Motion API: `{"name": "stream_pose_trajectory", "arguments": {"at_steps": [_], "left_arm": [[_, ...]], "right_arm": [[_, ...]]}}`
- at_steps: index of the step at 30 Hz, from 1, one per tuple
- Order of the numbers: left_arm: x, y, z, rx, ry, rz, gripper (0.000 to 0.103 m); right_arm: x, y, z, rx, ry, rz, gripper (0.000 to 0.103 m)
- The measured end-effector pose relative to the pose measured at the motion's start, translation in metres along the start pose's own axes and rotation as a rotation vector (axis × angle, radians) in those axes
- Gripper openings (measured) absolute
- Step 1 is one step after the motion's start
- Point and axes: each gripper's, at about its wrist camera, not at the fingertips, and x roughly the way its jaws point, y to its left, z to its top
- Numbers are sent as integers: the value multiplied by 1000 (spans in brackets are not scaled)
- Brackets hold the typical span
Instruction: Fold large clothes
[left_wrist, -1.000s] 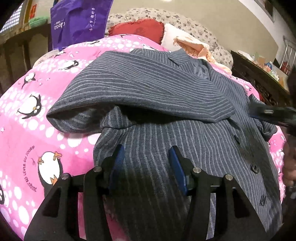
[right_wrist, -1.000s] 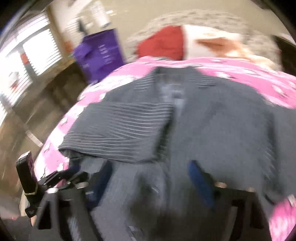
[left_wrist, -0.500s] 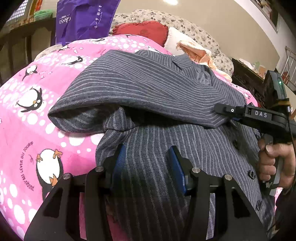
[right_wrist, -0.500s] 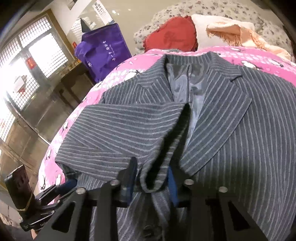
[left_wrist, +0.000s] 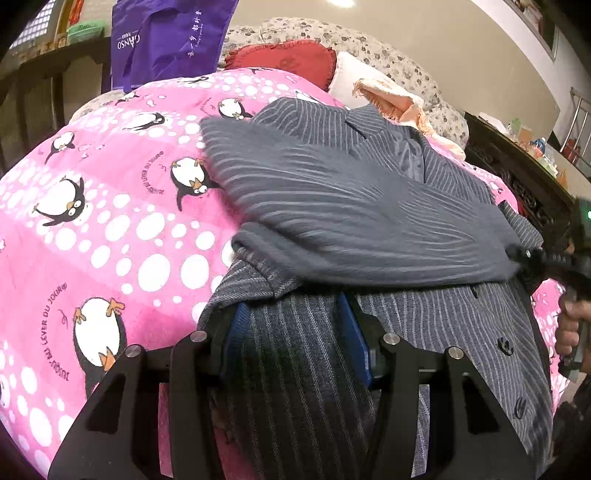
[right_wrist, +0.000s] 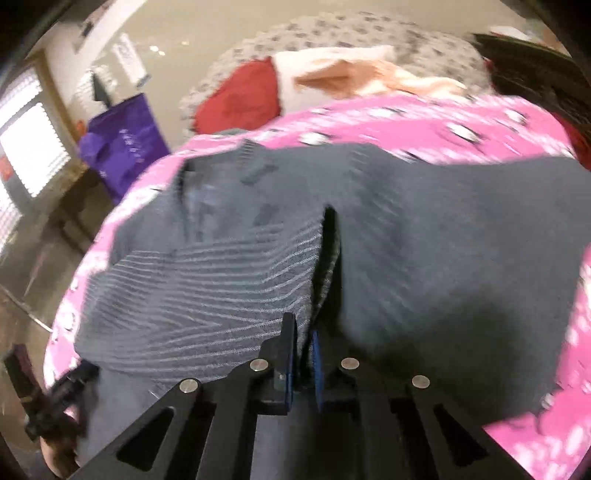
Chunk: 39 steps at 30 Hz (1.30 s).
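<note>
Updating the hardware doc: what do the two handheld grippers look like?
Both match: the left gripper and right gripper have matte black angular finger frames with triangular cutouts, round silver screw heads and flat blue pads. The left view shows a bare hand on the right gripper's black handle. No cables visible.

A home bedroom: penguin-print quilt (left_wrist: 110, 229) on a bed, pillows (left_wrist: 288, 59) behind.

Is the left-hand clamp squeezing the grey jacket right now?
No, the left gripper stands wide open, its blue pads apart over the striped jacket, pinching nothing.
</note>
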Motion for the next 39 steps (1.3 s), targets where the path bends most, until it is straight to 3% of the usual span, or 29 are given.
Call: {"name": "stream_pose_trajectory", "arguments": {"at_steps": [6,14,18,21,25,28,31,34,36,37,38,39], "left_arm": [[1,1,2,8,15,-1,50],[-3,-5,3,44,39,0,57],[-27,0,6,44,-10,30,57],[-43,-4,19,67,-54,64,57],[-54,-12,52,74,-98,13,57],[-27,-28,79,150,-70,20,57],[12,-32,90,134,-8,73,57],[42,-28,83,91,52,114,57],[56,-23,74,83,92,143,57],[59,-22,71,87,90,142,57],[58,-23,71,91,78,135,58],[58,-24,72,94,84,133,59]], "right_arm": [[-12,-14,-14,30,14,-48,8],[-18,-25,-27,111,49,-40,8],[-18,-31,-33,162,57,-40,8],[-26,-27,-35,119,50,-67,8],[-57,-9,-42,-16,-21,-132,10],[-84,9,-47,-110,-105,-160,11],[-83,32,-39,-166,-123,-124,11],[-57,49,-31,-194,-84,-85,11],[-27,46,-34,-223,-25,-154,11],[-7,37,-39,-220,49,-212,11],[9,26,-44,-193,121,-216,13],[7,17,-47,-161,90,-174,15]]}}
